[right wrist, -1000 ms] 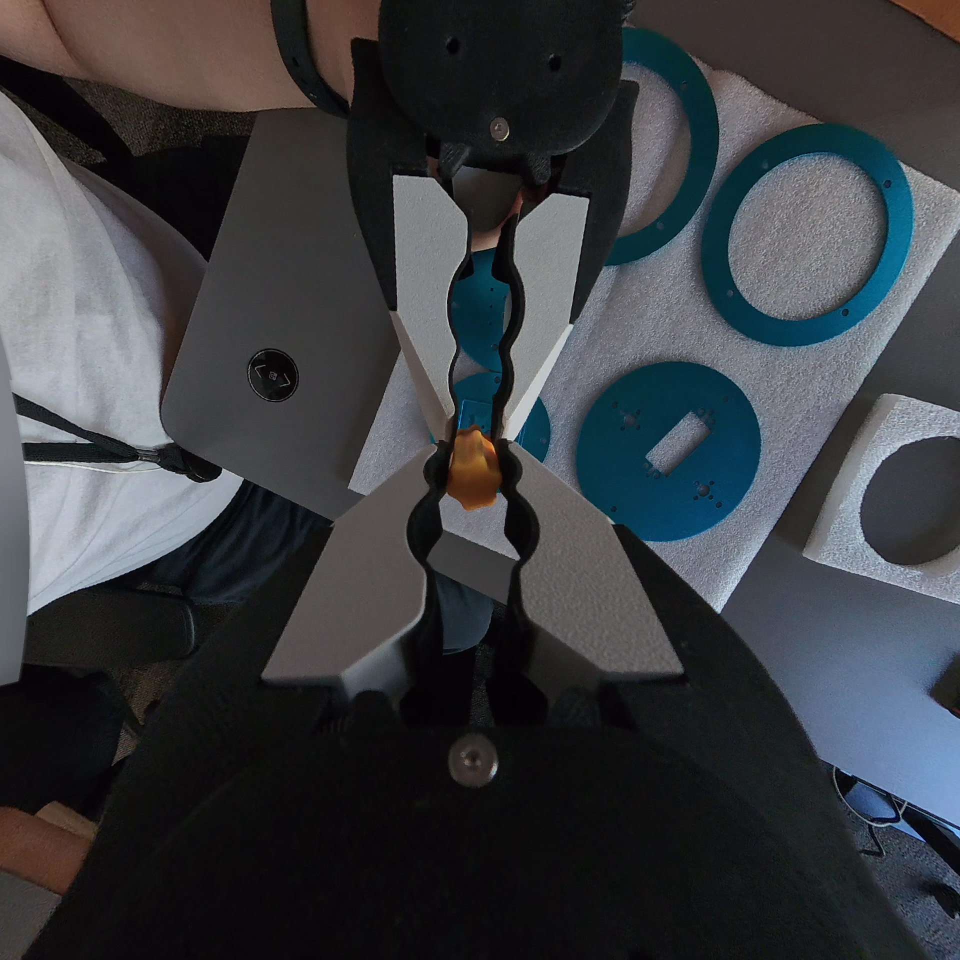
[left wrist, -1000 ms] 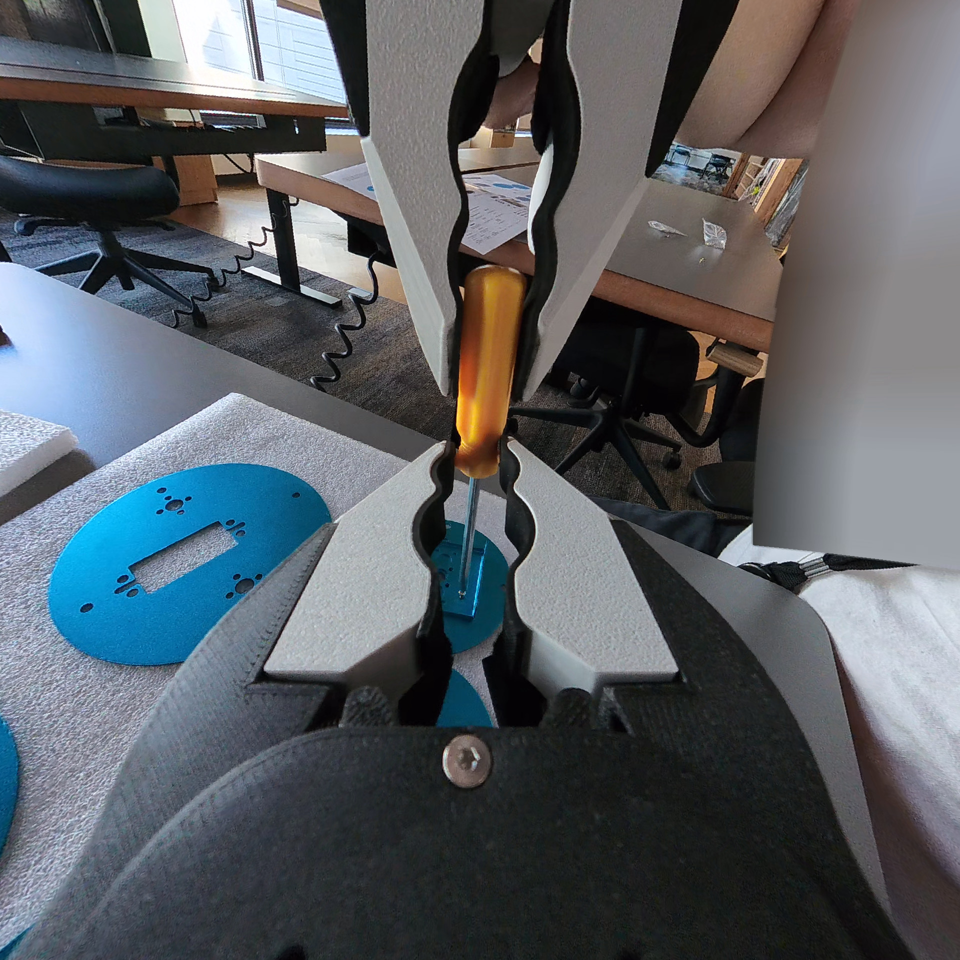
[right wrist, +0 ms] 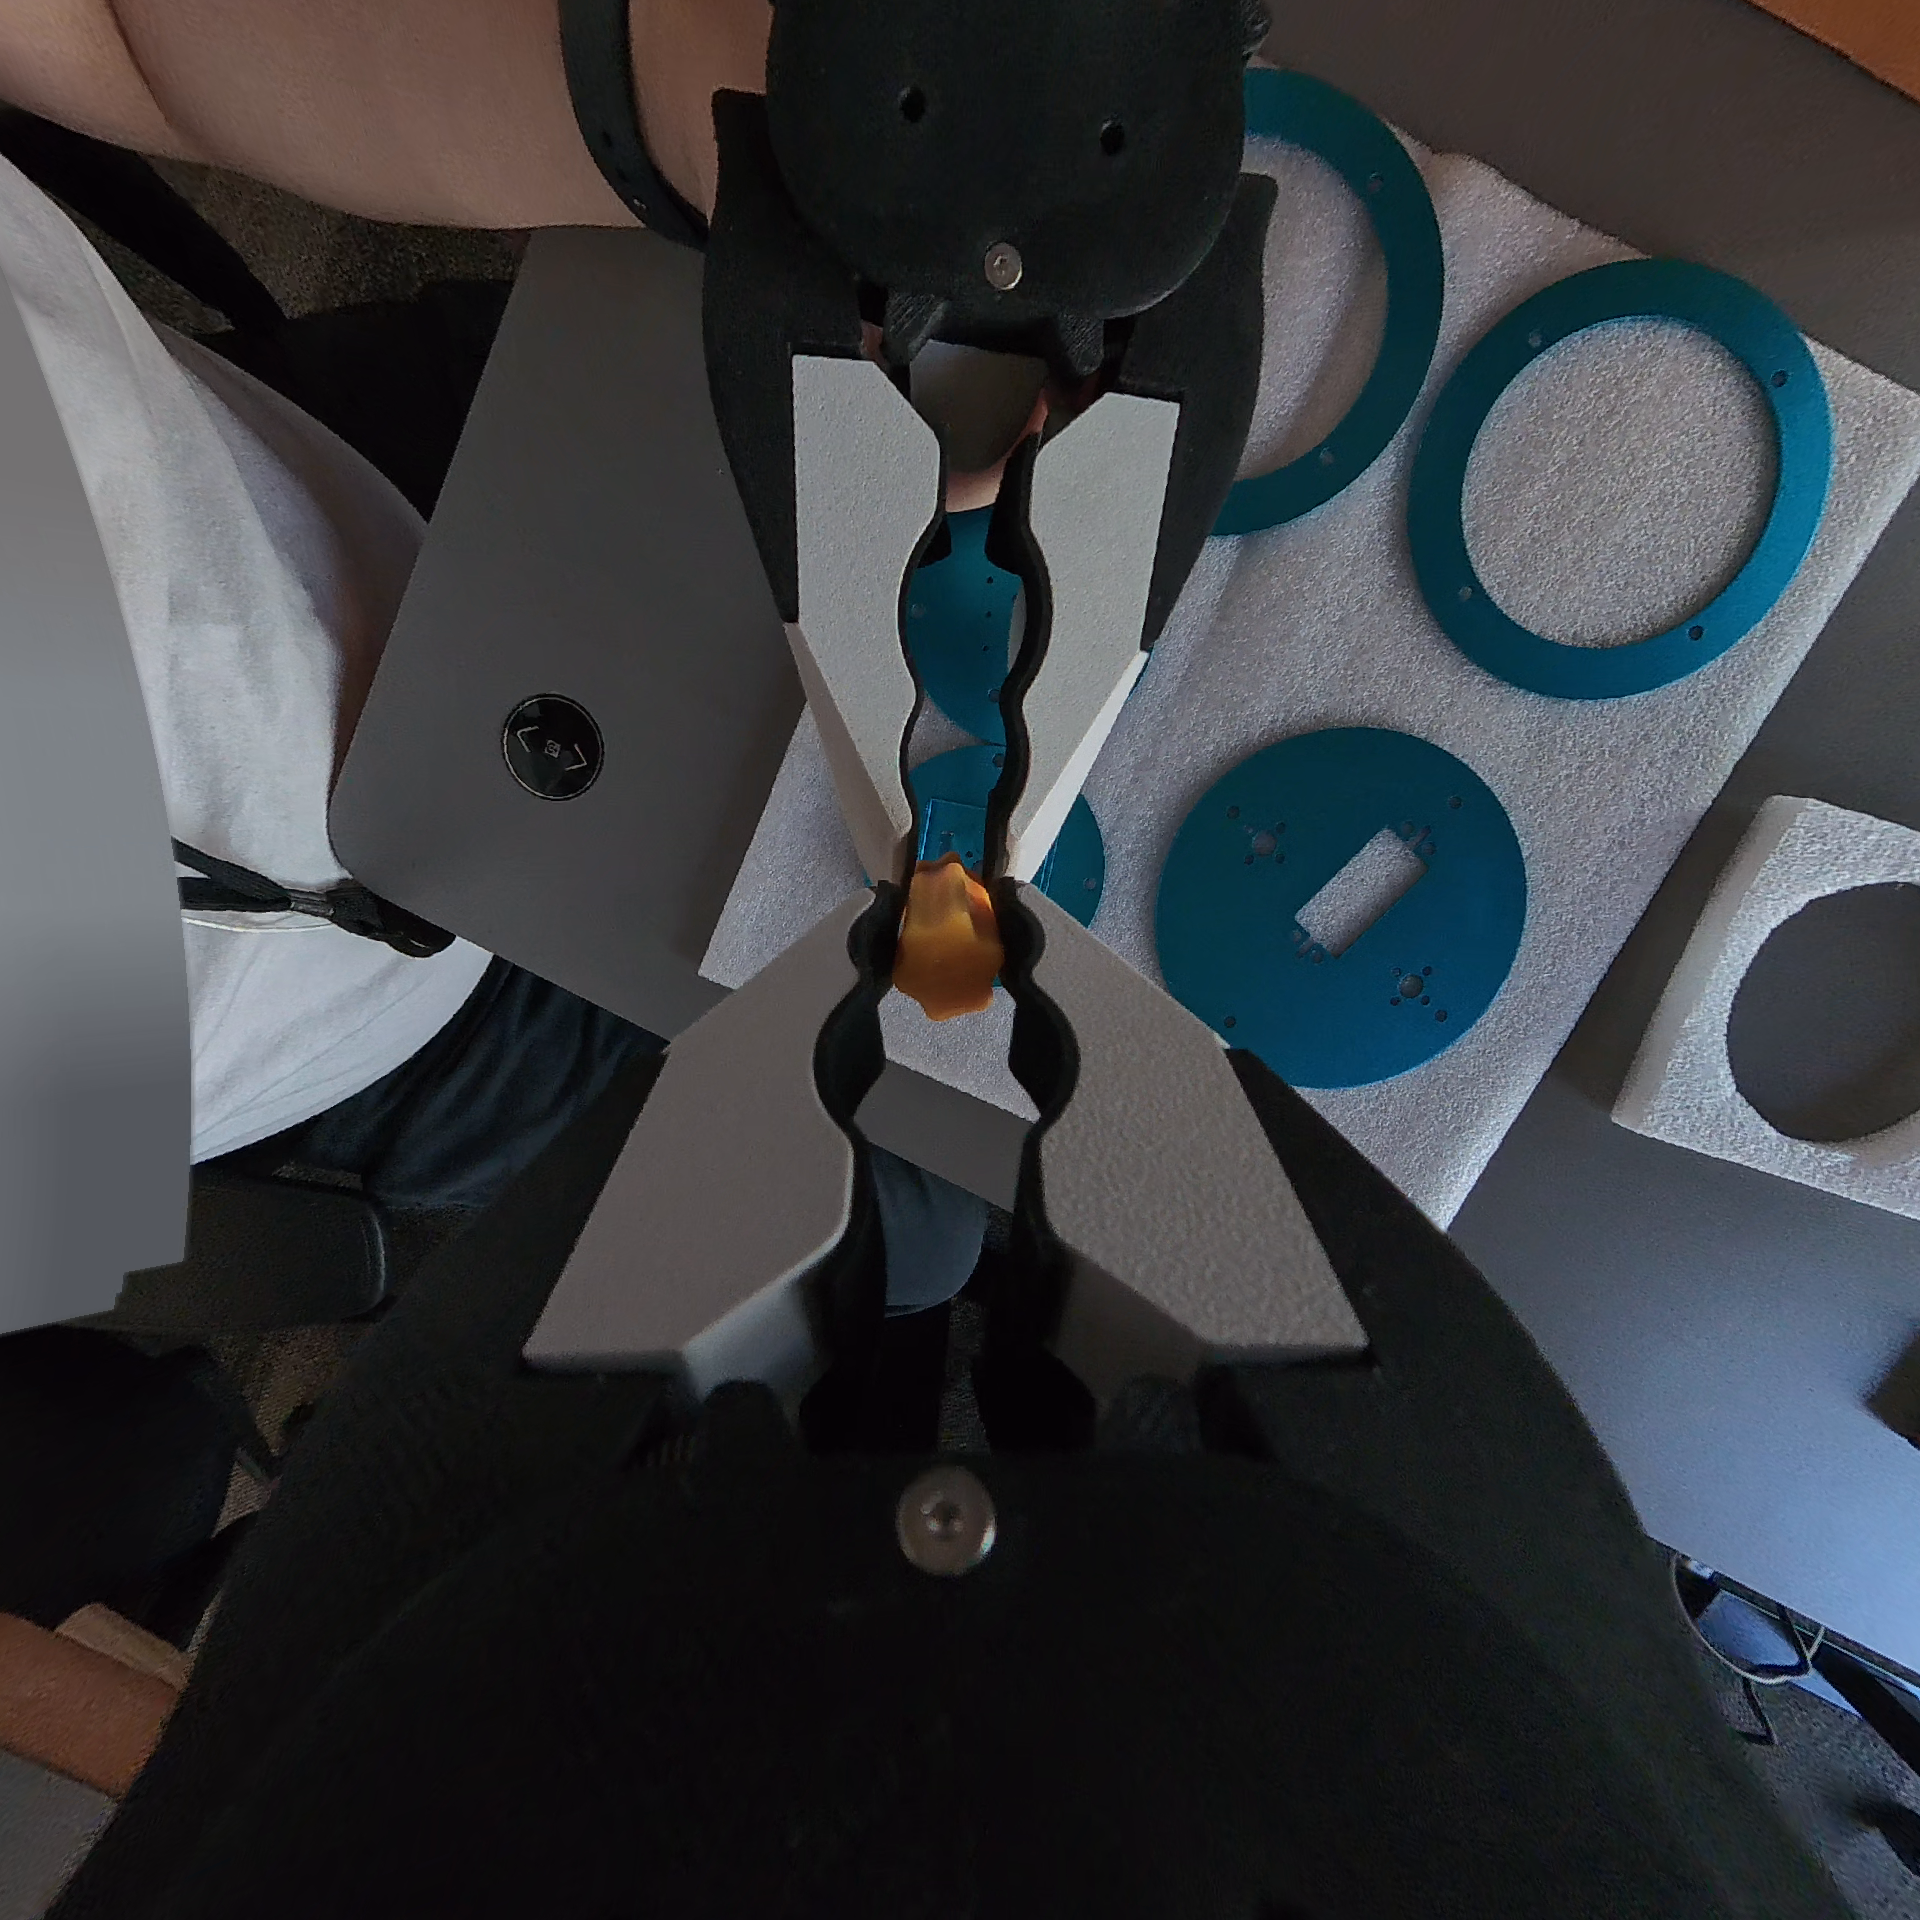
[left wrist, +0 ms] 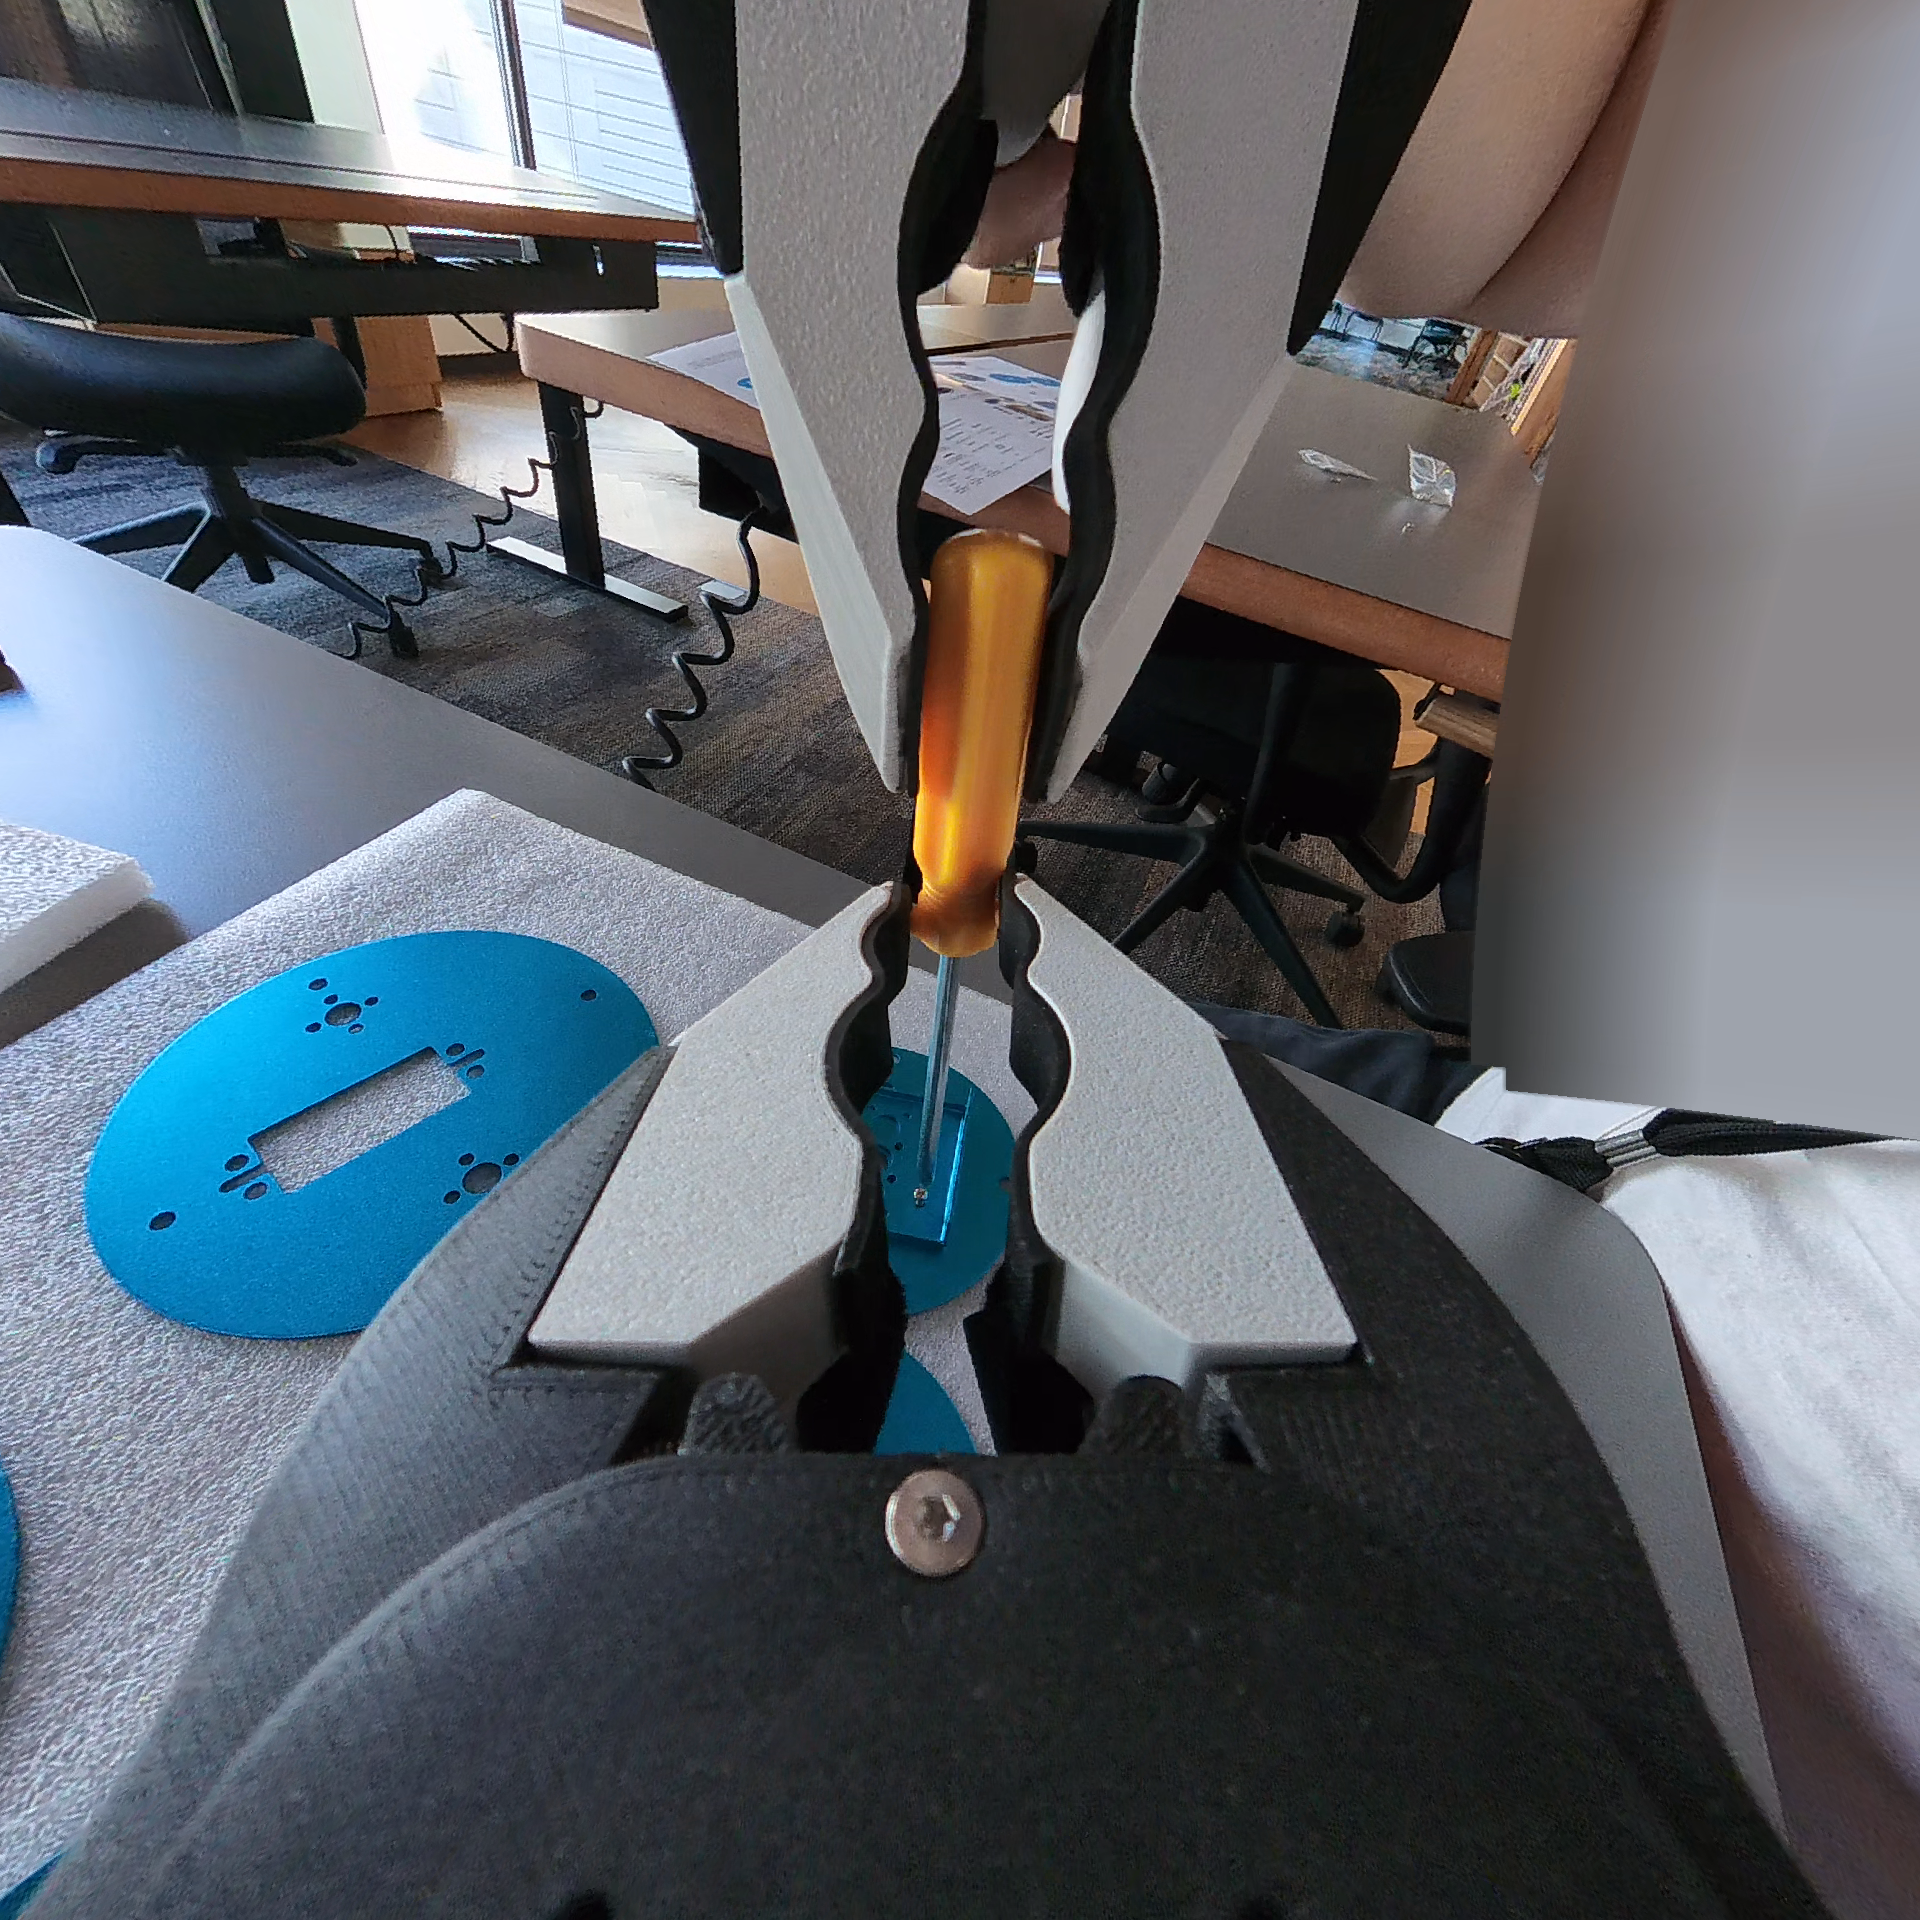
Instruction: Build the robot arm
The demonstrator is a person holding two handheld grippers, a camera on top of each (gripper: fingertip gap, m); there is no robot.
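Right gripper (right wrist: 943,920): fingers clamped on the upper part of the amber handle of the screwdriver (left wrist: 971,727), holding it nearly upright from above.
Left gripper (left wrist: 956,904): fingers drawn in close around the handle's lower end, pads against it on both sides as far as the left wrist view shows; the grip looks light.
Screwdriver tip: the thin shaft runs down between the left fingers to a small screw (left wrist: 920,1195) on a small blue bracket (left wrist: 940,1210).
Bracket: lies on a small blue disc (left wrist: 982,1127), which rests on the white foam sheet (left wrist: 468,862).
Nearby: 1 larger blue disc with a rectangular slot (left wrist: 364,1132) just beside it on the foam; 2 blue rings (right wrist: 1621,478) farther along the sheet; a foam block with a round cutout (right wrist: 1704,966) apart on the dark table (left wrist: 208,707); a closed grey laptop (right wrist: 582,582) touching the sheet's edge.
Change from 1 s ago: none visible. Both grips, the tip on the screw and the parts all match; any turning of the handle cannot be read.
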